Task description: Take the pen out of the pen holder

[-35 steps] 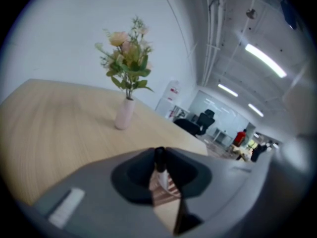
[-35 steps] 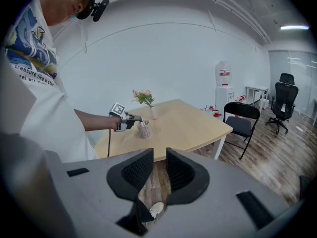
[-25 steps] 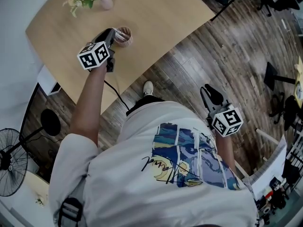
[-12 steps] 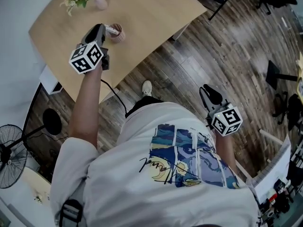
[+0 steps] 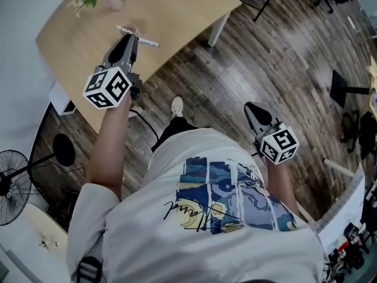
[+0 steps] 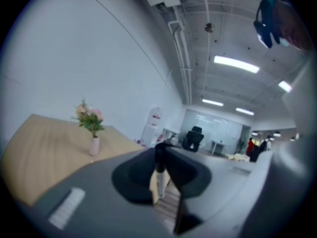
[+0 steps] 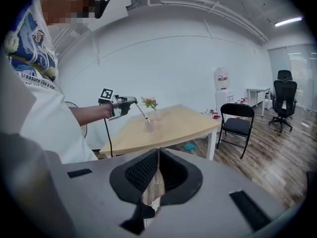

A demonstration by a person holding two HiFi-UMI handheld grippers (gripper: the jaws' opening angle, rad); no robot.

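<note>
My left gripper [image 5: 133,36] is raised over the wooden table [image 5: 177,10], shut on a slim white pen [image 5: 145,42] with a dark end. The pen lies crosswise in the jaws. In the right gripper view the left gripper [image 7: 132,100] holds the pen [image 7: 142,112] slanting down above the small clear pen holder [image 7: 148,126], and the pen is clear of its rim. In the left gripper view the pen [image 6: 159,170] stands upright between the jaws. The gripper's body mostly hides the holder in the head view. My right gripper [image 5: 250,106] is shut and empty, low over the floor, away from the table.
A small vase of pink flowers [image 5: 112,2] stands near the table's far corner, behind the holder [image 7: 155,114]. A black chair [image 7: 237,125] sits right of the table. A floor fan [image 5: 12,187] and a cable are on the floor at the left.
The left gripper has risen from the pen holder and drawn back, bringing the pen out of it. The right gripper has shifted a little over the floor.
</note>
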